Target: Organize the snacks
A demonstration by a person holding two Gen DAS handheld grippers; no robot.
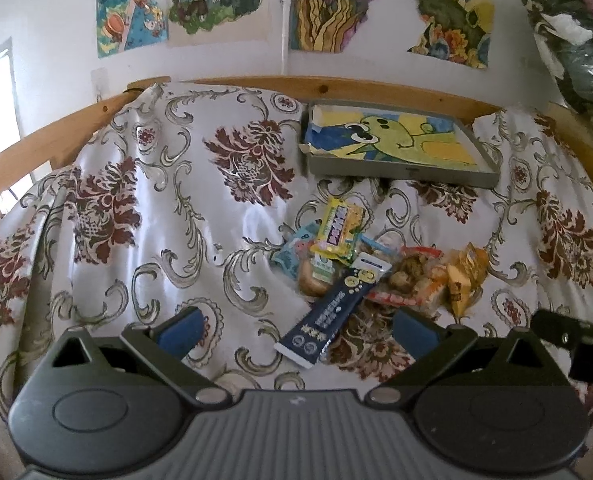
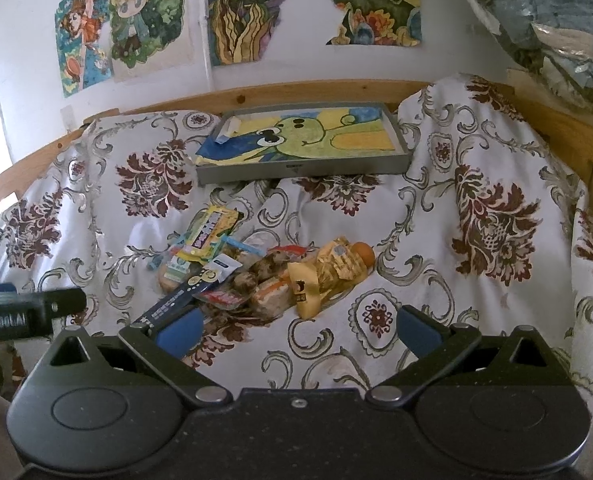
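Surface: a cloth (image 1: 168, 216), white with dark red floral and grey scroll print, is spread over a bed edged by a wooden rail (image 1: 336, 88). Drawings (image 1: 136, 4) are fixed to the white wall beyond.

Tray (image 1: 400, 170): grey, shallow, set at the far side of the cloth, right of centre in the left view. It is lined with a picture of a green cartoon creature on yellow and blue. A small pale packet (image 2: 227, 130) is seen lying in its far left corner.

Snack pile (image 1: 376, 268): heaped on the cloth, near of the tray and apart from it. Listed items:
- a yellow bar (image 1: 338, 232), at the far left of the pile, lying over others;
- a long dark blue stick pack (image 1: 332, 312), reaching nearest, its far end resting on the pile;
- a clear pack of brown pieces (image 1: 408, 272), in the middle;
- a gold wrapped item (image 2: 328, 276), at the right end;
- a light blue packet (image 1: 296, 252), at the left edge, partly covered.

Left gripper (image 1: 296, 332): jaws spread wide, nothing held, with the near end of the stick pack lying between them in its view.

Right gripper (image 2: 296, 330): jaws spread wide, nothing held, bare cloth between them; the pile lies just beyond its left finger (image 2: 176, 330).
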